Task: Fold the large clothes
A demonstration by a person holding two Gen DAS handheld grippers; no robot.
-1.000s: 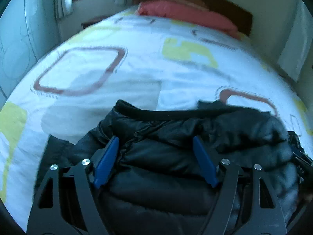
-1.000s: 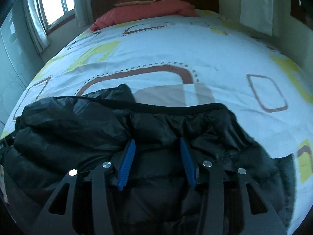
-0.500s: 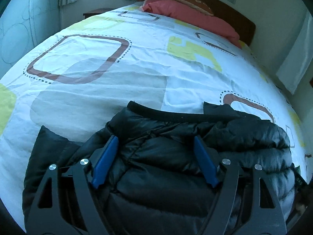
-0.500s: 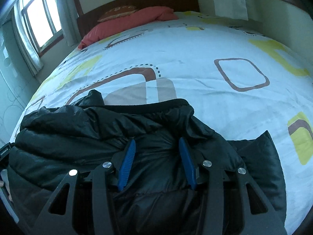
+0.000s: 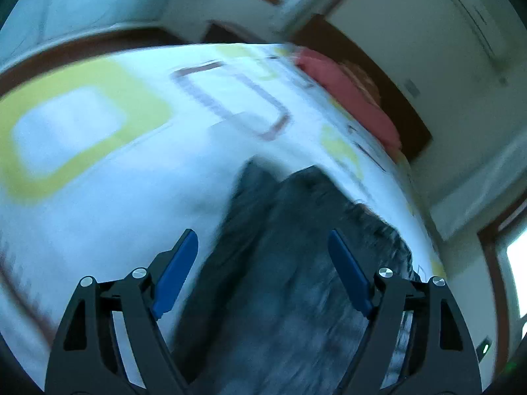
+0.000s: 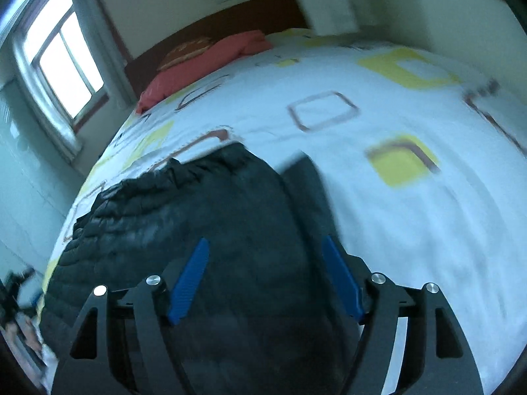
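Left gripper (image 5: 263,273): blue fingers spread wide, nothing between pads, held over left edge of black puffer jacket (image 5: 296,279); view heavily motion-blurred. Right gripper (image 6: 263,279): fingers likewise apart, gripping nothing, above right part of jacket (image 6: 197,223). Jacket lies bunched on near end of bed, on white bedspread (image 6: 378,204) with yellow and brown square print. Red pillow (image 6: 204,65) at far end against dark wooden headboard (image 6: 230,19). Window (image 6: 66,62) on far left wall.
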